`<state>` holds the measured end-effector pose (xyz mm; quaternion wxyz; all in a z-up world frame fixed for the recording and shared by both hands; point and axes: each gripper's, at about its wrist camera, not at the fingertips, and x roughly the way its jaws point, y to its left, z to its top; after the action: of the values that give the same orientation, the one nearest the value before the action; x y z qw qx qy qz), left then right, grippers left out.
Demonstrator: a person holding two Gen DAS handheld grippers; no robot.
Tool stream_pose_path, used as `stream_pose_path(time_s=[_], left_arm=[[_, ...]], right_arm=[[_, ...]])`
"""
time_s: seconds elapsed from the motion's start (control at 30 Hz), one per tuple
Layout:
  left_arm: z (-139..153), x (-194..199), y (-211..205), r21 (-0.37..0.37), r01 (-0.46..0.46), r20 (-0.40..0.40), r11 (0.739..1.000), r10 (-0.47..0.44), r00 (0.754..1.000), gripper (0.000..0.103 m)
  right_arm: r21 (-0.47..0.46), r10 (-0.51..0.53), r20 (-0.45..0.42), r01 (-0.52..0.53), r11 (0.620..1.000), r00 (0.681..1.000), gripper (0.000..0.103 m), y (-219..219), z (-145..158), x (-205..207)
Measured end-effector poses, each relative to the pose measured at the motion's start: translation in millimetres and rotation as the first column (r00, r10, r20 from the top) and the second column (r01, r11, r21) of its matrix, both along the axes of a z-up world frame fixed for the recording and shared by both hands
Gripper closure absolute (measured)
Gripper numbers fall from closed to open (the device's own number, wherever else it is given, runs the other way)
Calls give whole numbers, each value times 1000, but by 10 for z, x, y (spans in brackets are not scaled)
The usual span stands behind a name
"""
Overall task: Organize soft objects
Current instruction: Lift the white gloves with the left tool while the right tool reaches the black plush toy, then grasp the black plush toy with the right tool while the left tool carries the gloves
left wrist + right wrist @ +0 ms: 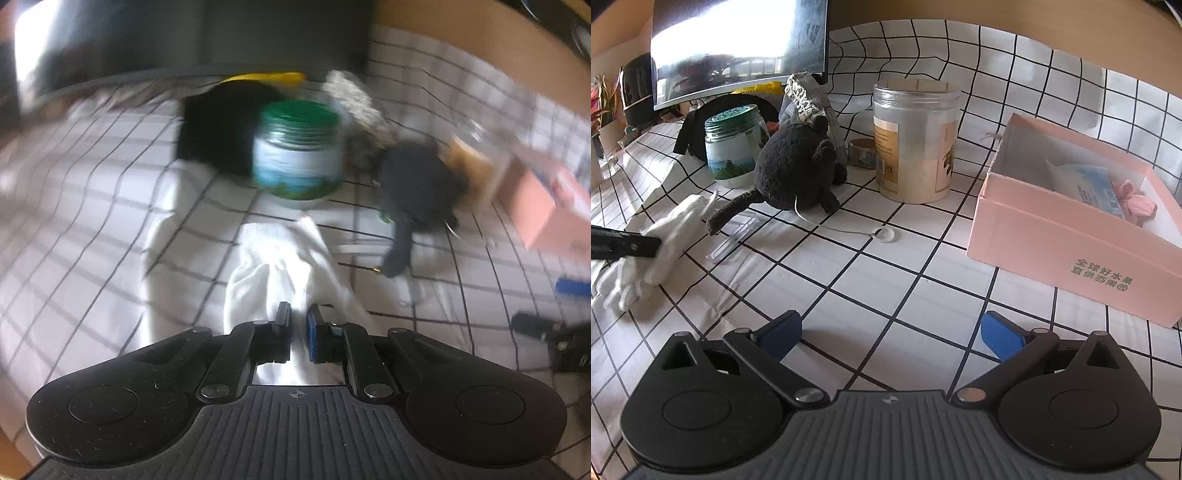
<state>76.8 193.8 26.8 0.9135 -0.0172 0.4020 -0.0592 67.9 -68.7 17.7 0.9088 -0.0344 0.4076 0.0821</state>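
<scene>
Though pinched, white glove (280, 258) limp, crumpled.

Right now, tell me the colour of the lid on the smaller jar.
Green; the smaller jar's lid shows sharpest in the right wrist view.

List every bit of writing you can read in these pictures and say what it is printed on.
"全球好水果" over "直供日常", seen upside down: on the front wall of the pink box.
Tan label on the tall clear jar: print and a barcode, too small to read.
Green-lidded jar: picture label, no readable words.
Blue packet inside the box: print too blurred to read.
Left wrist view: too blurred for any text.
</scene>
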Motion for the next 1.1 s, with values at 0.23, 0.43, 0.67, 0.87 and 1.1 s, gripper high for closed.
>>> stream_pose_path(time_s=[0.23, 0.43, 0.67, 0.87, 1.1], left_arm=[[338, -178, 393, -37, -69, 108, 997, 73, 991, 92], [471, -233, 513, -80, -62, 154, 995, 74, 985, 92], [529, -192, 508, -75, -9, 190, 997, 23, 982, 92], [750, 68, 466, -25, 56, 253, 998, -48, 966, 92], [1371, 623, 168, 64, 156, 408, 986, -169, 897, 92]], right_arm=[[22, 105, -20, -104, 994, 994, 11, 216, 227, 183], [-113, 215, 128, -201, 973, 968, 11, 955, 587, 534], [-244, 167, 35, -154, 957, 985, 20, 1384, 300, 1181], [-102, 175, -54, -179, 979, 983, 37, 1199, 508, 1257], [-4, 150, 169, -152, 988, 974, 37, 711, 1696, 1193]])
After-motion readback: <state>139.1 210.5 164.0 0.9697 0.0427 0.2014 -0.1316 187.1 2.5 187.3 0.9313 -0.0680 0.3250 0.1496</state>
